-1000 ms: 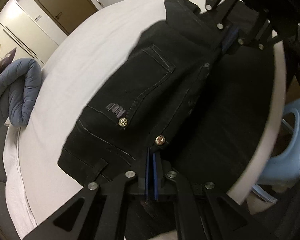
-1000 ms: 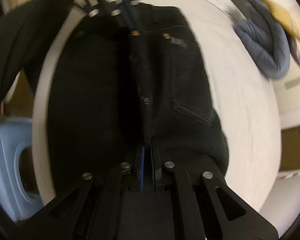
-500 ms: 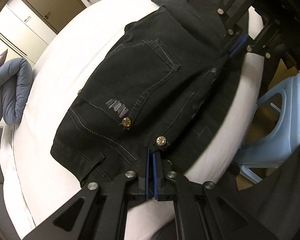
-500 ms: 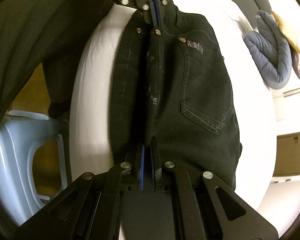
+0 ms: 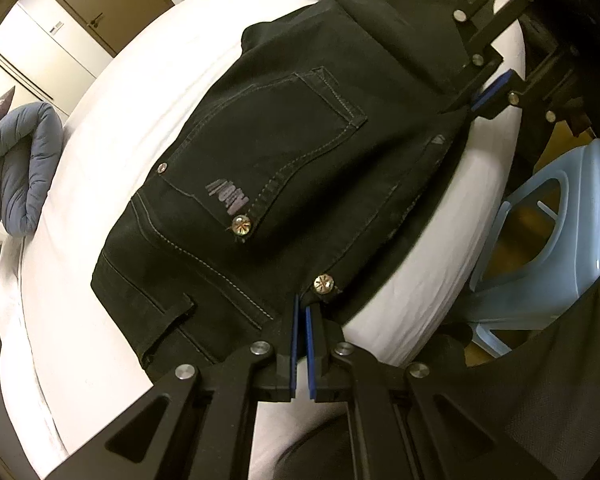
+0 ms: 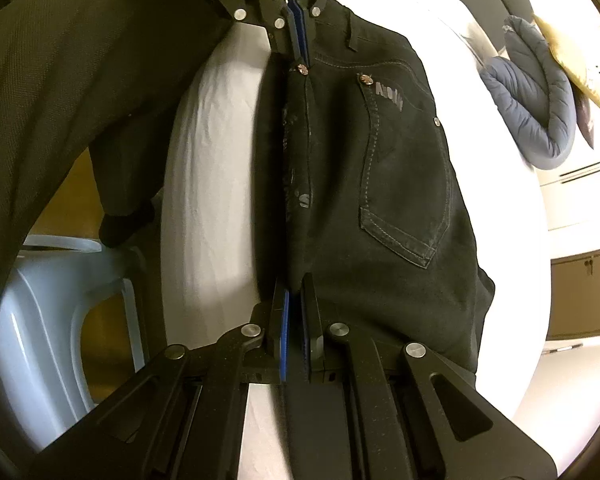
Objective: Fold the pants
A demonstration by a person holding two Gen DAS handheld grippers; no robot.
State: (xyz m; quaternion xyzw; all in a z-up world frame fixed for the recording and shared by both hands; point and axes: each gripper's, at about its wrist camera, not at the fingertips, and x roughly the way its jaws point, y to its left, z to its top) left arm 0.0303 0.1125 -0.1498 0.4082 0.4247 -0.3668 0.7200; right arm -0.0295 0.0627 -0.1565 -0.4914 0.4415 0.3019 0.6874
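Bed (image 5: 112, 128): white sheet ran ahead of both hand-held grippers; its near edge dropped off just below them. Judged risk: any fabric set down short of that edge would slide to the floor.
Pants (image 5: 284, 168): black denim, folded lengthwise, back pocket up, lay on the bed ahead of the left hand-held gripper and stretched across to the right one. Near fold edge hung close to the bed edge.
Left hand-held gripper (image 5: 302, 312): jaws together, clamped on the waistband corner beside a metal rivet. Thin bite; judged that a tug could pull the denim free.
Right hand-held gripper (image 6: 296, 300): jaws together, clamped on the fold edge at the leg end. Judged that uneven pull between the two would skew the fold or bunch the seam.
Stool (image 5: 560, 240): pale blue plastic, off to the right of the left hand-held gripper, below the bed edge. Judged snag point if a leg drooped.
Quilt (image 5: 16, 168): grey-blue roll, far left of the left hand-held gripper, well apart from the pants; little risk.
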